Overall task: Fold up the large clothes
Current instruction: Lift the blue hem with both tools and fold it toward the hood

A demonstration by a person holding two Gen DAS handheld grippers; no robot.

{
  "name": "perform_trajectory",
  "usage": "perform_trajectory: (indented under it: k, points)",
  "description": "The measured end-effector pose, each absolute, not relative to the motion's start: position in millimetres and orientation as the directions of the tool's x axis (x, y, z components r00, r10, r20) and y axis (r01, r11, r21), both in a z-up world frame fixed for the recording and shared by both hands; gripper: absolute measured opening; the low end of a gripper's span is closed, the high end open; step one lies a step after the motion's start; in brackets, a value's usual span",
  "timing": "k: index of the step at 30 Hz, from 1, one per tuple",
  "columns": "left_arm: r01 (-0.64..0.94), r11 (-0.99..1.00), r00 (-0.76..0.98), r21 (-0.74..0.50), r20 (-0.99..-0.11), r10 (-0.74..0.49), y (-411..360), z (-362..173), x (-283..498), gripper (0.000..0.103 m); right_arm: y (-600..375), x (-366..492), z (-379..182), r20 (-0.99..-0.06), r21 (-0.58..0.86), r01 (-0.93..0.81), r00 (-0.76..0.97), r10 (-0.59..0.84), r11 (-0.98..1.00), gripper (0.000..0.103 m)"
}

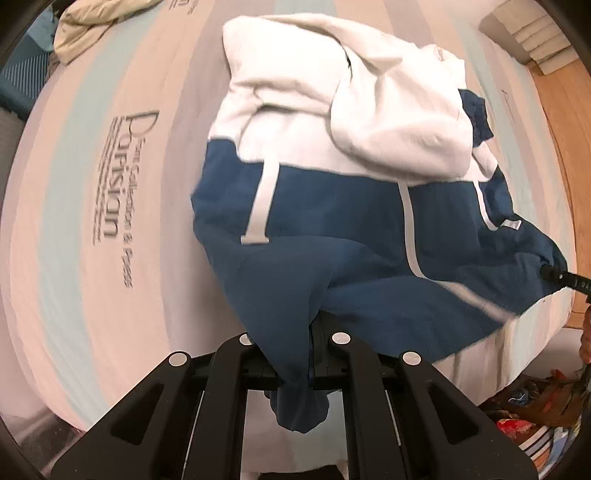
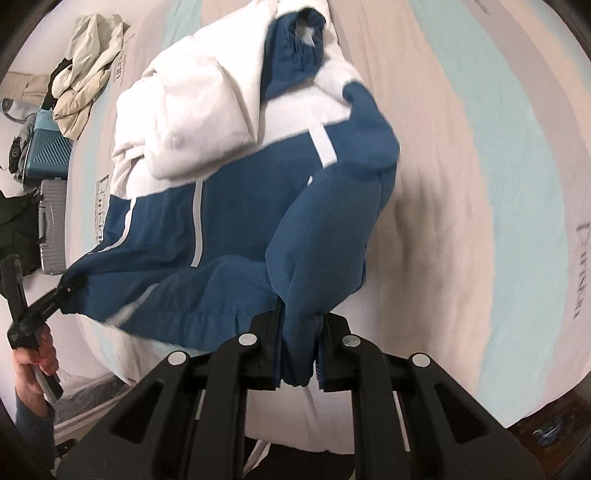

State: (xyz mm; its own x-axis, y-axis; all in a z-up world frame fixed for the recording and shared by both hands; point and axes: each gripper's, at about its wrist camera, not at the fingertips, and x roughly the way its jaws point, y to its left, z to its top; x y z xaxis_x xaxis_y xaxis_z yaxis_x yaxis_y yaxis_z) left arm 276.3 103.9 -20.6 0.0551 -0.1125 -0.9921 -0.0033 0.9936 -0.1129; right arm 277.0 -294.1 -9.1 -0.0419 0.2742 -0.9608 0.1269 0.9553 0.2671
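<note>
A: What do the two grippers have hold of?

B: Both are clamped on the lower blue edge of a blue-and-white hooded jacket (image 1: 332,206); the left gripper (image 1: 295,354) has its jaws nearly closed with a bunch of blue cloth pinched between them, the cloth hanging out below the jaws; the right gripper (image 2: 299,354) is likewise almost closed on a fold of blue fabric.

A: And where does the jacket lie?

B: On a bed covered by a striped sheet (image 1: 92,184) in pale pink, grey and light blue, printed with dark lettering; the white upper part and hood rest on the sheet beyond the grippers; the blue hem is lifted clear of the sheet and stretched between the two grips; a blue cuff (image 2: 303,26) shows at the jacket's far end in the right wrist view.

A: Anything else near the jacket?

B: A crumpled cream garment (image 2: 85,66) lies on the sheet, well apart from the jacket, toward the far corner; beside the bed, past that garment, stand a teal suitcase (image 2: 48,147) and a grey suitcase (image 2: 51,229); the person's hand (image 2: 35,365) grips the left gripper's handle at the jacket's hem corner.
</note>
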Motion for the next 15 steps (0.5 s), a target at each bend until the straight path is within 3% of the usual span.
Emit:
perform_trajectory:
  k: [15]
  points:
    - [0.049,0.991,0.085,-0.124,-0.988,-0.128,109,-18,376,0.007,-281,391,23,-0.982,0.184,0.005,0.053,0.184,0.983,0.01]
